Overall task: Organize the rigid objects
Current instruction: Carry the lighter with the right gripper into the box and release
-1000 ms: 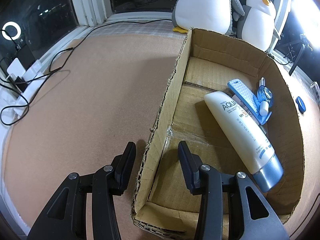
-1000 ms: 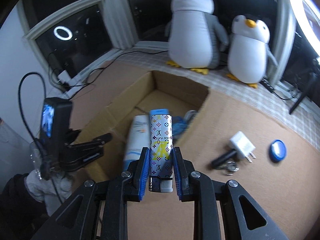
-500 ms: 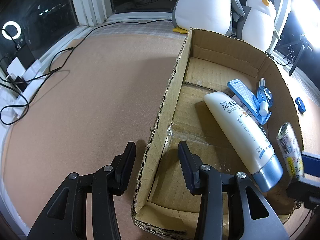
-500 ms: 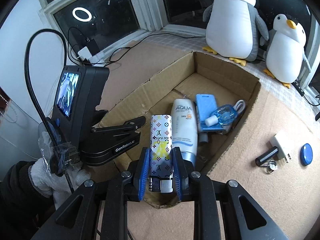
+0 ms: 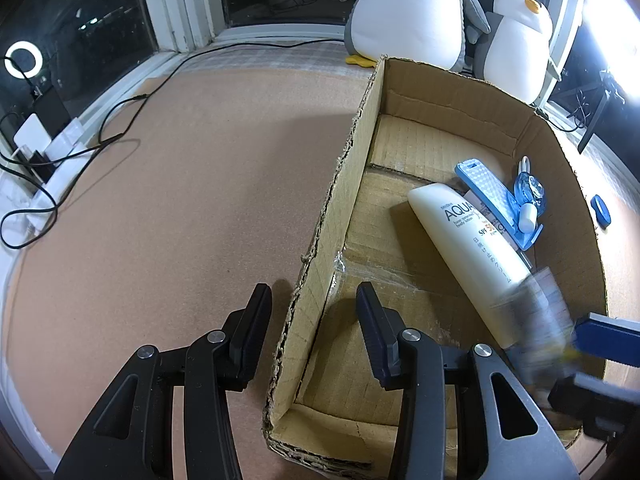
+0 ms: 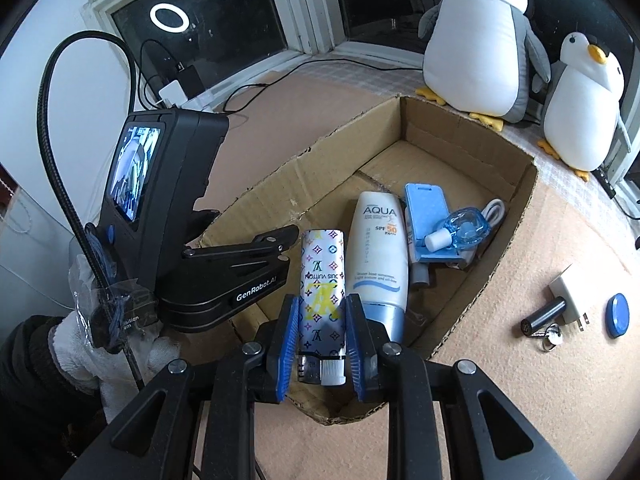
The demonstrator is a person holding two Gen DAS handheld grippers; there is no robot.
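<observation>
My right gripper (image 6: 322, 340) is shut on a white patterned lighter (image 6: 323, 276) and holds it over the near end of the open cardboard box (image 6: 516, 216). The lighter shows blurred in the left wrist view (image 5: 540, 312). In the box lie a white AQUA tube (image 6: 378, 256), a blue phone stand (image 6: 426, 216) and a small blue bottle (image 6: 460, 232). My left gripper (image 5: 312, 320) is open and straddles the box's left wall (image 5: 340, 208) without gripping it.
On the mat right of the box lie a white plug (image 6: 568, 296), a black cylinder with keys (image 6: 542, 320) and a blue disc (image 6: 618, 314). Two plush penguins (image 6: 480, 36) stand behind the box. Cables (image 5: 52, 196) lie at the far left.
My right gripper has carried the lighter forward, lower over the box's near end. The left gripper has not moved.
</observation>
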